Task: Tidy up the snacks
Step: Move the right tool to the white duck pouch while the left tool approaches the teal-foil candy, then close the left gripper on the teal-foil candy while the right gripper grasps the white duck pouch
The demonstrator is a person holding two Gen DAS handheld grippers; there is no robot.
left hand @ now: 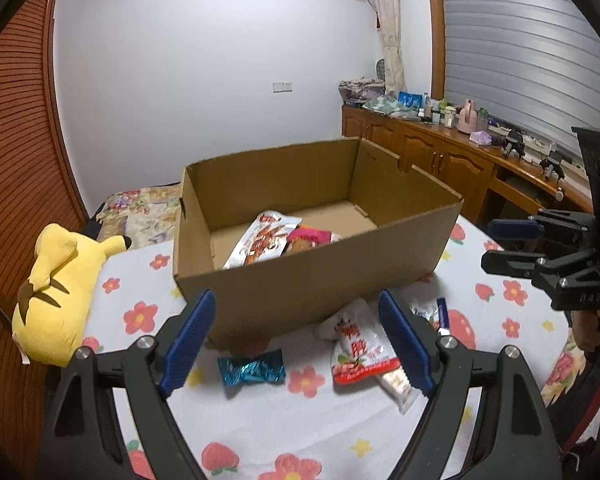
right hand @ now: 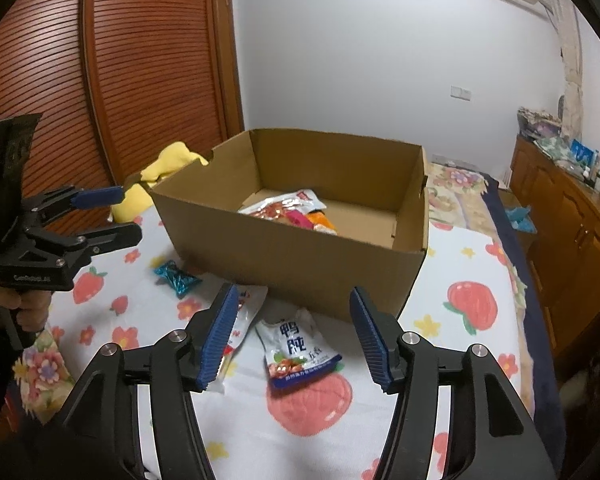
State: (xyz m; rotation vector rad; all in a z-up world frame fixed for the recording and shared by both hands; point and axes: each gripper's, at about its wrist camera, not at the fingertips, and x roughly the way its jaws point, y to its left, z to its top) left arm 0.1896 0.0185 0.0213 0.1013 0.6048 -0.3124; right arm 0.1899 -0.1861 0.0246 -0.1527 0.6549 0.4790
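Right wrist: blue-edged packet lengthwise toward box

box near wall hides snacks' lower ends | plush mostly behind box | dresser items too small

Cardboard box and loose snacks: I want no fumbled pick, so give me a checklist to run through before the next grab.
1. Cardboard box open, room inside: ok.
2. Right gripper open, nothing held: ok.
3. Left gripper open, nothing held: ok.
4. Blue-edged packet lies free between the right fingers: ok.
5. Red-edged packet free to lift: not ok, it overlaps a clear-wrapped bar.
6. Teal candy apart from the other snacks: ok.
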